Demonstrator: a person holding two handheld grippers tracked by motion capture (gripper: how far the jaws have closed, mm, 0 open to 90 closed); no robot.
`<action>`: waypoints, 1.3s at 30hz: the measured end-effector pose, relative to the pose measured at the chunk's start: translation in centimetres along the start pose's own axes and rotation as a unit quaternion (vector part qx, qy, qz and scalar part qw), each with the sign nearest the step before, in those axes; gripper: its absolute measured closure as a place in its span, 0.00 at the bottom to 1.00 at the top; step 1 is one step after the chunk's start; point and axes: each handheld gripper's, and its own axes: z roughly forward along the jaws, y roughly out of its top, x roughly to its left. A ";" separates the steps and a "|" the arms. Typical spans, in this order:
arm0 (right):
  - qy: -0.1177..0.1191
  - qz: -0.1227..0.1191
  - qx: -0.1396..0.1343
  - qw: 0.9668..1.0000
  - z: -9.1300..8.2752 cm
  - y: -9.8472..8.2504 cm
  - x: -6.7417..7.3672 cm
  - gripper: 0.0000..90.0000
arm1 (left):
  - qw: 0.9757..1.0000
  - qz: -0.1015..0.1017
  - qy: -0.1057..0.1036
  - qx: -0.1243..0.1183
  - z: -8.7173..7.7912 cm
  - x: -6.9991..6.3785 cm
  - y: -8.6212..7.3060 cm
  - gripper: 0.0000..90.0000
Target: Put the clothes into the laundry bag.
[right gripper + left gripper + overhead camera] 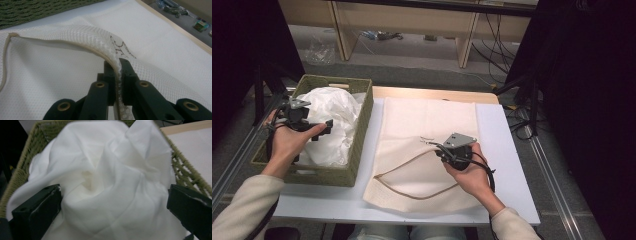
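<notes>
While the mesh bag [427,150] lies flat on the white table [507,150], its upper lip is lifted and clamped between the closed jaws of the right gripper [439,148], as is seen close up in the right gripper view, where the netted edge [117,62] is pinched upright between the two black pads and a zip-like trim [5,67] is traced around the open mouth. Dark marks are printed on the mesh just beyond the pinch. The bag's mouth is held agape toward the basket [362,140], which is set just beside the bag at the table's left. White cloth [332,120] is heaped inside the woven basket, bunched in soft folds and rising above the rim. Over that heap the left gripper [319,130] is held, its jaws spread wide apart; in the left gripper view the cloth [105,182] is framed between the two black jaws, and neither pad is pressed on it. A grey plate is carried on top of each gripper, and cream sleeves are shown at the bottom of the high view.
</notes>
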 end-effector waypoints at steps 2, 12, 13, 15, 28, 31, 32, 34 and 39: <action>-0.003 0.001 -0.001 1.000 0.0 0.0 0.1 0.96 | 1.000 0.005 -0.019 0.023 1.1 0.6 -0.2 0.00; -0.001 -0.004 0.003 1.000 0.0 0.0 0.0 0.96 | 0.994 0.074 -0.027 0.069 5.1 1.5 -0.6 0.00; -0.001 -0.004 0.003 1.000 0.0 0.0 0.0 0.96 | 0.994 0.072 -0.024 0.075 5.3 1.4 -0.7 0.00; -0.003 -0.004 0.006 1.000 -0.1 0.0 0.0 0.96 | 0.995 0.054 -0.017 0.088 5.7 0.8 -1.0 0.00; -0.001 -0.009 0.003 1.000 0.1 -0.1 0.2 0.96 | 0.987 0.079 0.014 0.137 7.4 0.1 -1.8 0.39; 0.007 0.001 0.008 1.000 0.1 -0.2 0.3 0.96 | 0.988 0.065 0.016 0.141 7.4 -0.2 -1.8 0.57; 0.007 0.001 0.008 1.000 0.1 -0.2 0.3 0.96 | 0.988 0.066 0.013 0.140 7.4 -0.3 -1.8 0.61; 0.005 0.008 0.007 1.000 0.1 -0.2 0.3 0.96 | 0.988 0.072 0.009 0.138 7.2 -0.2 -1.6 0.72; 0.001 0.011 0.005 1.000 0.1 -0.2 0.3 0.96 | 0.992 0.064 -0.007 0.111 6.2 0.3 -1.3 0.77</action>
